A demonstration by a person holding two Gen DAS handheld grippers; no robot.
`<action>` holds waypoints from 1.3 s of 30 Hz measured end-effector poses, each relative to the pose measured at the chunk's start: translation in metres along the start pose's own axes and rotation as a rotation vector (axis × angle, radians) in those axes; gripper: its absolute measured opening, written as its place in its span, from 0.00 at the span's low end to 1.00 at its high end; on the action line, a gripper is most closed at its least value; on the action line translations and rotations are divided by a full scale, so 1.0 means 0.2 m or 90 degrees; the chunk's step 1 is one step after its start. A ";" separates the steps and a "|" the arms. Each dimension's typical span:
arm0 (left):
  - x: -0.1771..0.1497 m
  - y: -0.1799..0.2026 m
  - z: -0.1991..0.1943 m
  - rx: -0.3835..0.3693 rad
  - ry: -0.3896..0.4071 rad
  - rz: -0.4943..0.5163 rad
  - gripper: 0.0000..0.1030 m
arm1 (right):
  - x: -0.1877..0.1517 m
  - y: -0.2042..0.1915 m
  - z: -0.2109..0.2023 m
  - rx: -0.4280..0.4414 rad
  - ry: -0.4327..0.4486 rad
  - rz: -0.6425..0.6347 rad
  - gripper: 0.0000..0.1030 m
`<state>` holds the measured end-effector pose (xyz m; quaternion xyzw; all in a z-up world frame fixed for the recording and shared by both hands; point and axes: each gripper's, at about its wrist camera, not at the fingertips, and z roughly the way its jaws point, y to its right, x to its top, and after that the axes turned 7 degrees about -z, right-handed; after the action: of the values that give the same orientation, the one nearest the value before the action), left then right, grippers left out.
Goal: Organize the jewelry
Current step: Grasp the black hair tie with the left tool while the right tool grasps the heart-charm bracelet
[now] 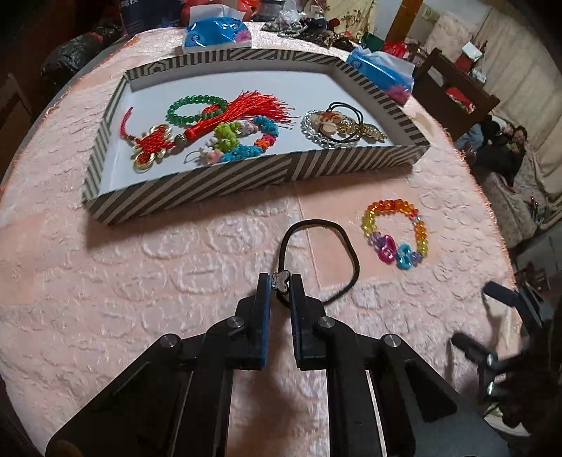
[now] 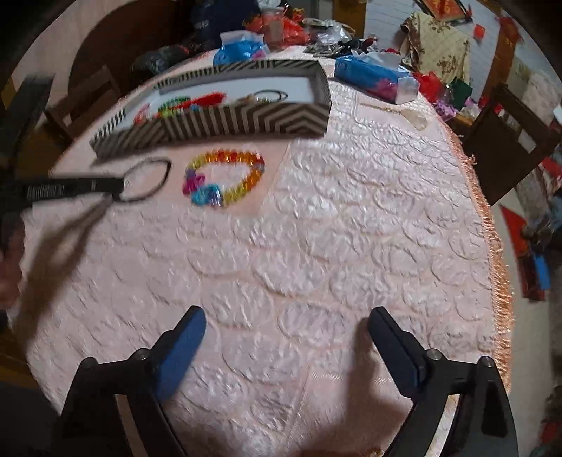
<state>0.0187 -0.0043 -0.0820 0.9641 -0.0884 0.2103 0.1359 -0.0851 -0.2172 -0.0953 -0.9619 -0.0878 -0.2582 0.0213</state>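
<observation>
My left gripper (image 1: 280,281) is shut on the small metal charm of a black hair tie (image 1: 318,223), whose loop lies on the pink tablecloth ahead of the fingers. A rainbow bead bracelet (image 1: 395,233) lies to its right; it also shows in the right wrist view (image 2: 224,175). The striped tray (image 1: 196,182) behind holds a green bead bracelet (image 1: 196,110), a red tassel knot (image 1: 154,144), a knitted flower bracelet (image 1: 242,137) and a pile of clear beads and hair ties (image 1: 337,126). My right gripper (image 2: 286,334) is open and empty over bare cloth.
Two blue tissue packs (image 1: 217,33) (image 2: 372,75) lie behind and right of the tray (image 2: 217,119). Clutter fills the table's far edge. The fringed table edge (image 2: 491,228) runs along the right. A wooden chair (image 2: 509,140) stands beyond it.
</observation>
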 end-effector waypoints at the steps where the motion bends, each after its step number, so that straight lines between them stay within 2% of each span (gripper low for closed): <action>1: -0.01 -0.01 -0.01 0.003 0.002 0.000 0.09 | 0.02 0.01 0.00 0.017 0.009 0.011 0.86; 3: -0.02 -0.03 -0.03 0.013 0.007 -0.003 0.09 | 0.07 0.02 0.00 0.056 0.027 0.028 0.77; 5: -0.03 -0.07 -0.05 0.030 0.013 -0.011 0.09 | 0.13 0.01 0.01 0.098 0.039 0.033 0.62; 6: -0.02 -0.07 -0.05 0.044 0.015 -0.014 0.09 | 0.18 0.00 0.02 0.118 0.047 0.026 0.58; 11: -0.03 -0.20 -0.06 0.080 0.004 -0.052 0.09 | 0.36 -0.13 0.11 0.153 0.050 -0.067 0.41; 17: -0.05 -0.25 -0.06 0.076 -0.006 -0.050 0.09 | 0.46 -0.23 0.25 0.135 0.014 -0.158 0.40; 20: -0.05 -0.25 -0.06 0.067 -0.011 -0.049 0.09 | 0.44 -0.28 0.25 0.102 0.029 -0.209 0.40; 22: -0.04 -0.24 -0.06 0.066 -0.011 -0.046 0.09 | 0.43 -0.27 0.25 0.098 0.032 -0.214 0.39; 24: -0.04 -0.24 -0.06 0.062 -0.011 -0.045 0.09 | 0.43 -0.25 0.24 0.091 0.029 -0.205 0.28; 26: -0.03 -0.24 -0.06 0.059 -0.011 -0.045 0.09 | 0.43 -0.22 0.23 0.093 0.016 -0.187 0.05; 28: -0.02 -0.22 -0.06 0.056 -0.009 -0.040 0.09 | 0.44 -0.16 0.21 0.112 0.004 -0.147 0.04; 33: 0.00 -0.18 -0.06 0.048 -0.006 -0.025 0.09 | 0.41 -0.06 0.12 0.154 0.022 -0.057 0.04; 39: 0.03 -0.12 -0.07 0.037 -0.005 -0.008 0.09 | 0.37 -0.04 0.00 0.184 0.048 -0.011 0.04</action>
<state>0.0237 0.0217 -0.0731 0.9690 -0.0762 0.2084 0.1085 -0.0233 -0.1979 -0.0588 -0.9377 -0.1312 -0.2789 0.1605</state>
